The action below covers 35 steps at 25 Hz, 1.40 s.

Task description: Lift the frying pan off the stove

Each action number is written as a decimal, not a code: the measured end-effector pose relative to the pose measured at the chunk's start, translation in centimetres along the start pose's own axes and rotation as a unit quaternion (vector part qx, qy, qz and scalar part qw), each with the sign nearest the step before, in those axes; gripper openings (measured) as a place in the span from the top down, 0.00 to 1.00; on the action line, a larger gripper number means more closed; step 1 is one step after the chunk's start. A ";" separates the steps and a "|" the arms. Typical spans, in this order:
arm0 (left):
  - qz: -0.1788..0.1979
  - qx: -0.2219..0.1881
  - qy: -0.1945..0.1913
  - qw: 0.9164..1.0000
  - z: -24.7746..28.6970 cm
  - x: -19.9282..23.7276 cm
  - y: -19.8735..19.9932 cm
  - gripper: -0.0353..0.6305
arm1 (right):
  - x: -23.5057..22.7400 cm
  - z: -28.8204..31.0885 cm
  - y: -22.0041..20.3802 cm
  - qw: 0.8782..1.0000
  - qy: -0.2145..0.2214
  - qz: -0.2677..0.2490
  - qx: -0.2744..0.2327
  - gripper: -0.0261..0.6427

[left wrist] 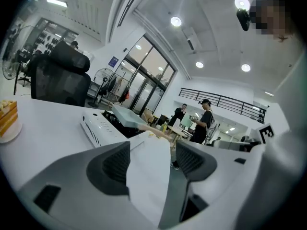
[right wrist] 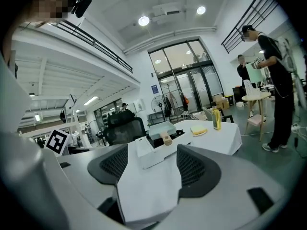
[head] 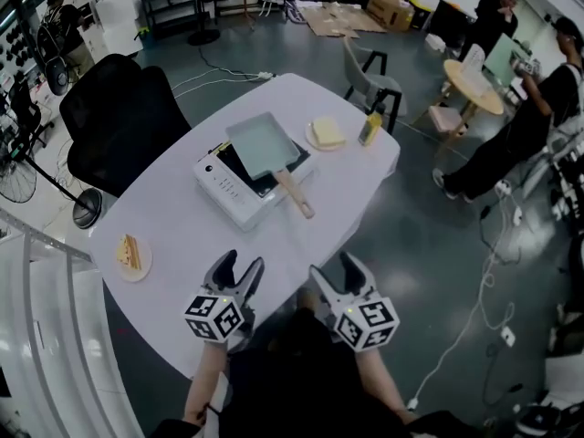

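Sitting at frame centre on the stove [head: 228,192], the pan [head: 263,144] looks rigid, shallow and probably fairly light; its wooden handle [head: 295,192], pointing lower right, seems the grippiest hold; the left hand-held gripper [head: 243,263] and right hand-held gripper [head: 333,267] hang spread and empty near the bottom edge; the pan's underside and the burner beneath are hidden.

In the lower middle of the frame, the right gripper [right wrist: 152,151] has its dark jaws apart, with only the white table [right wrist: 216,137] showing between them. At centre, the pale green rectangular frying pan [right wrist: 162,127] sits on the white box-shaped stove [right wrist: 147,157].
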State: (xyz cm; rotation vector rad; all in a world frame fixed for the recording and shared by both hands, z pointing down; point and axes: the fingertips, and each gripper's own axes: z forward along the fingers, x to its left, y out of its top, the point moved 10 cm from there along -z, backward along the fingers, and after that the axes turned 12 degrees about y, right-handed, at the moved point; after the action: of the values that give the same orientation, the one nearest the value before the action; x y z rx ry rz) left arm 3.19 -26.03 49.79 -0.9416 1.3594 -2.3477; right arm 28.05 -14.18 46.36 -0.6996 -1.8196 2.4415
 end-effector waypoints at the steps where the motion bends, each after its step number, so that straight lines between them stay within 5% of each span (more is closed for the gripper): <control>1: -0.007 -0.002 0.002 1.000 0.8 -0.1 0.3 0.52 | -0.9 0.5 0.5 1.000 0.004 -0.002 0.003 0.52; 12: -0.064 -0.031 0.044 0.996 9.5 -0.8 2.9 0.52 | -11.1 7.2 5.5 0.997 0.069 -0.017 0.023 0.52; 20: -0.186 -0.026 0.022 0.982 14.5 -1.3 2.7 0.52 | -15.3 11.4 6.3 0.984 0.165 0.005 0.067 0.52; 24: -0.259 -0.015 -0.003 0.966 16.8 -1.1 2.8 0.52 | -16.4 13.2 5.6 0.974 0.203 0.052 0.088 0.52; 29: -0.358 0.003 -0.060 0.932 19.8 0.1 3.1 0.52 | -16.9 15.9 4.8 0.953 0.238 0.138 0.127 0.52; 35: -0.353 0.058 -0.093 0.929 24.1 0.5 3.1 0.52 | -17.3 19.1 4.7 0.902 0.311 0.249 0.166 0.52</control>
State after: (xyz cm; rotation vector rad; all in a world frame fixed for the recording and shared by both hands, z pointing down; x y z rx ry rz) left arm 18.29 -44.08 55.77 -1.7947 0.8777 -2.6744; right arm 37.93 -37.73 52.18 -1.8124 -1.0378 2.2609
